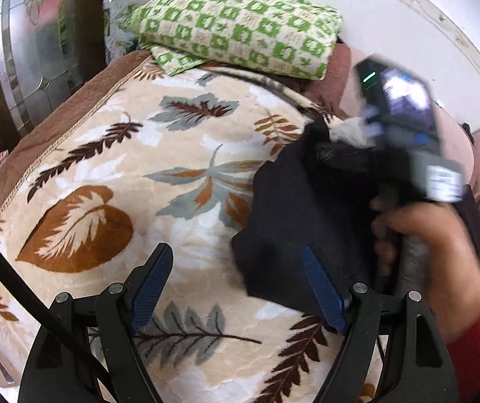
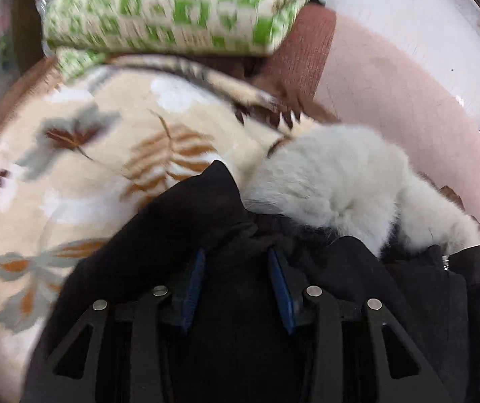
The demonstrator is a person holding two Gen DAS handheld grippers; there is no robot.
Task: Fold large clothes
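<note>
L hand-held gripper (image 1: 240,285) apart, empty; R hand-held gripper (image 2: 236,285) apart over black coat (image 2: 206,208) w/ fur trim (image 2: 340,181). Pinch hem squarely before folding.

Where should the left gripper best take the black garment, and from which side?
Probably at the black garment's near pointed corner, coming from its bare blanket side: that edge lies flat and free beside the open left gripper, away from the fur trim.

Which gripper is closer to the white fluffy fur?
Right. The right gripper is over the black coat just below the fur; the left gripper sits farther back.
</note>
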